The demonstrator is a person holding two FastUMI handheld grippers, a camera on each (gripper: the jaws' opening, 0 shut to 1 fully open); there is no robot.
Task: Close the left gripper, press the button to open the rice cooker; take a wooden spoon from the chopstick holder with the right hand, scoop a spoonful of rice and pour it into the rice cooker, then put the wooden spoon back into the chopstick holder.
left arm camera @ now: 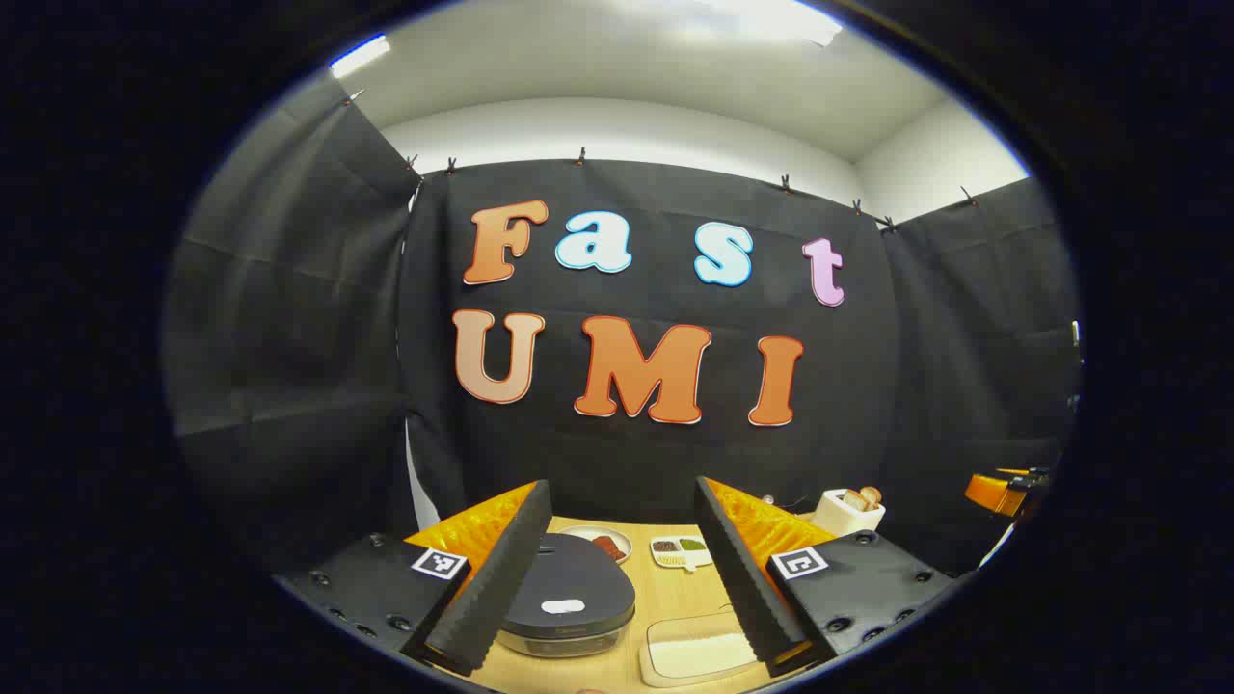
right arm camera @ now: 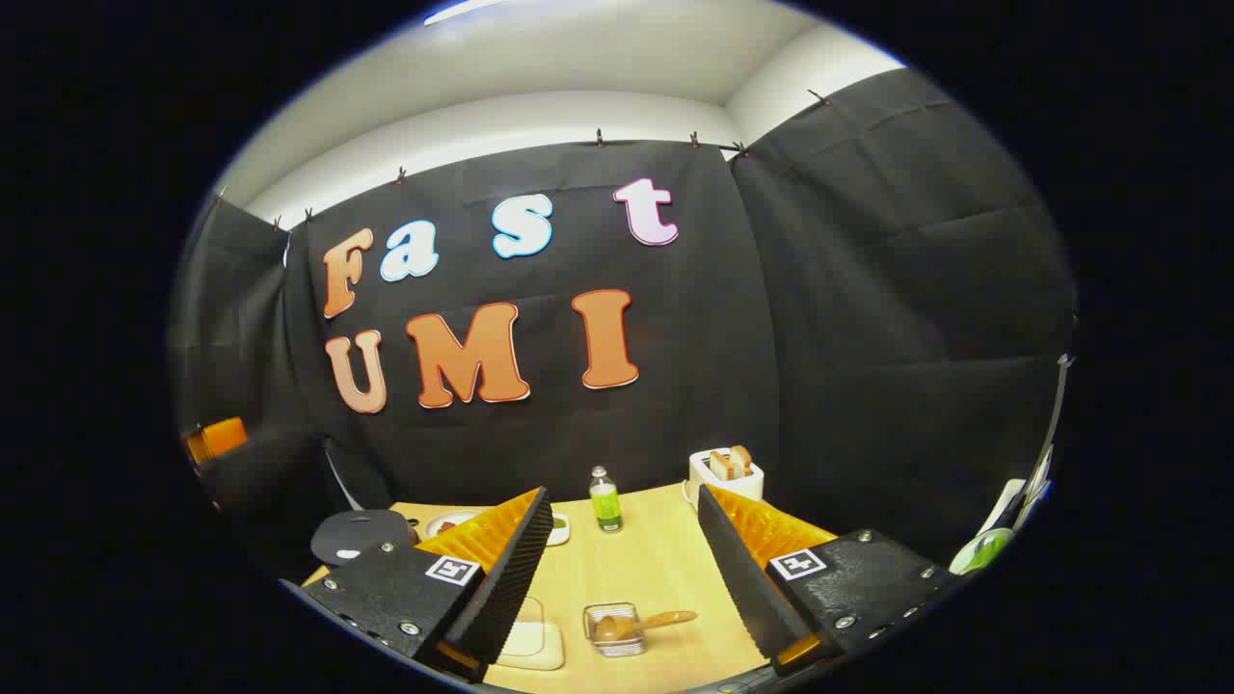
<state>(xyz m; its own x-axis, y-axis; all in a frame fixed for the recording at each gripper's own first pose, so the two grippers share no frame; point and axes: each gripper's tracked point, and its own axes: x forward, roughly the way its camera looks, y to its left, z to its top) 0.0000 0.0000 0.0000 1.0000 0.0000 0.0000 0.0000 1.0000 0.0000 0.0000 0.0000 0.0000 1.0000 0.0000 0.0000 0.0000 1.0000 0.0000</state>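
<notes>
My left gripper [left arm camera: 622, 492] is open above the near edge of the table. Between its fingers lies the dark rice cooker [left arm camera: 569, 593], lid down, with a pale button [left arm camera: 563, 606] at its front. A shallow white container of rice [left arm camera: 696, 651] sits just right of the cooker. My right gripper [right arm camera: 624, 493] is also open and holds nothing. Below and between its fingers a small wire chopstick holder [right arm camera: 613, 631] rests on the table, and a wooden spoon [right arm camera: 665, 619] lies in it with the handle pointing right. The rice cooker [right arm camera: 362, 533] is at the far left of the right gripper view.
A toaster with bread [right arm camera: 725, 470] and a green bottle [right arm camera: 605, 501] stand at the back of the wooden table [right arm camera: 656, 569]. A small plate [left arm camera: 603, 543] and a divided sauce dish [left arm camera: 680, 549] lie behind the cooker. Black cloth walls close the booth.
</notes>
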